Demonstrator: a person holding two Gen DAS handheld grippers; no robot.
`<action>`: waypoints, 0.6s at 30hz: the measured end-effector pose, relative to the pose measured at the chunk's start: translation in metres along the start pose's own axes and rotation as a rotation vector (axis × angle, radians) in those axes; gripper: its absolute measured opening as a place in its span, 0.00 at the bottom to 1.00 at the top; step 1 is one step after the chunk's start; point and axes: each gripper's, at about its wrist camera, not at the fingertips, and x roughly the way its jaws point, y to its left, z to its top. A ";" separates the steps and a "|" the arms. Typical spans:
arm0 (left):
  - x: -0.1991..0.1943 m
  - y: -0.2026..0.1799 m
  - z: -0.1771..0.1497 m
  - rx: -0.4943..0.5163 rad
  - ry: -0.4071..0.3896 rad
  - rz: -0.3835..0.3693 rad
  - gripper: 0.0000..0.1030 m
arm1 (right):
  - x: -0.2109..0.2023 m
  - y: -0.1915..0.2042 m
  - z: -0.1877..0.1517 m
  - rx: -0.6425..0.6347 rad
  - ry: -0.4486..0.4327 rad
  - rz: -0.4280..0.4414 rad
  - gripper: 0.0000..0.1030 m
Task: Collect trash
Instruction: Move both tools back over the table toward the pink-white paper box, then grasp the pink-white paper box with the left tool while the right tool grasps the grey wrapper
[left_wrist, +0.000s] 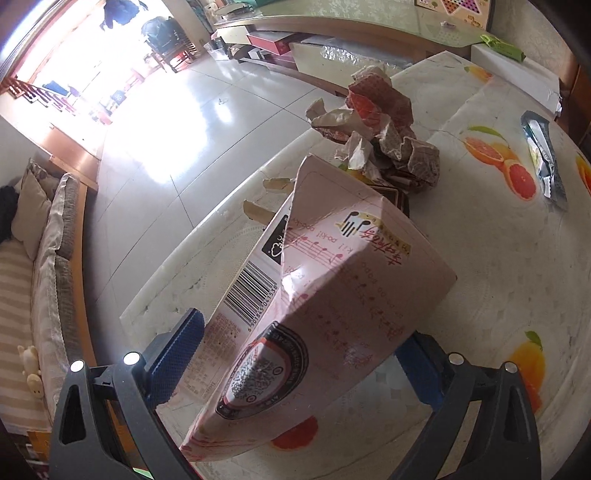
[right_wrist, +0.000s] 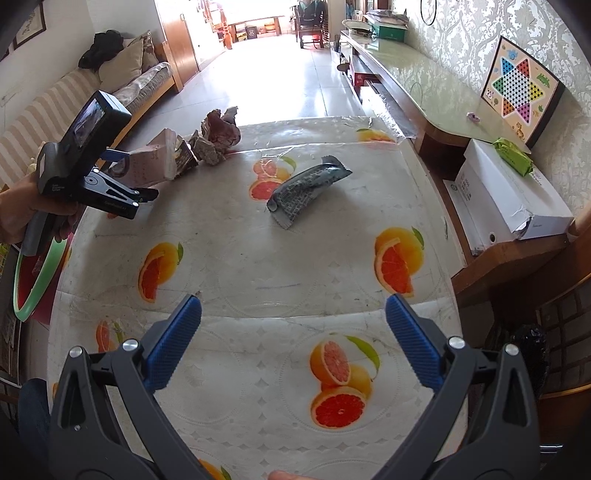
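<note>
My left gripper (left_wrist: 299, 343) is shut on a crumpled pink carton (left_wrist: 325, 295) and holds it tilted above the table's left edge; the carton also shows in the right wrist view (right_wrist: 155, 162), with the left gripper (right_wrist: 122, 177) around it. Crumpled brown paper (left_wrist: 384, 125) lies on the table just beyond the carton, also in the right wrist view (right_wrist: 218, 136). A grey foil wrapper (right_wrist: 306, 184) lies mid-table, also seen at the right in the left wrist view (left_wrist: 546, 162). My right gripper (right_wrist: 293, 317) is open and empty above the near part of the table.
The table (right_wrist: 258, 258) has a white cover with orange-slice prints. A green-rimmed bin (right_wrist: 29, 280) sits below the table's left edge. A white box (right_wrist: 509, 195) stands on a wooden stand at the right. A sofa (left_wrist: 40, 280) stands at the left.
</note>
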 end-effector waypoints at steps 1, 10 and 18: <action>-0.001 0.001 -0.002 -0.014 -0.006 0.003 0.87 | 0.001 -0.001 0.001 0.003 0.001 -0.001 0.96; -0.009 -0.009 -0.021 0.028 -0.031 0.083 0.71 | 0.018 0.004 0.018 -0.001 0.000 -0.005 0.96; -0.027 -0.003 -0.031 -0.024 -0.072 0.086 0.57 | 0.045 0.002 0.046 0.044 0.015 0.004 0.96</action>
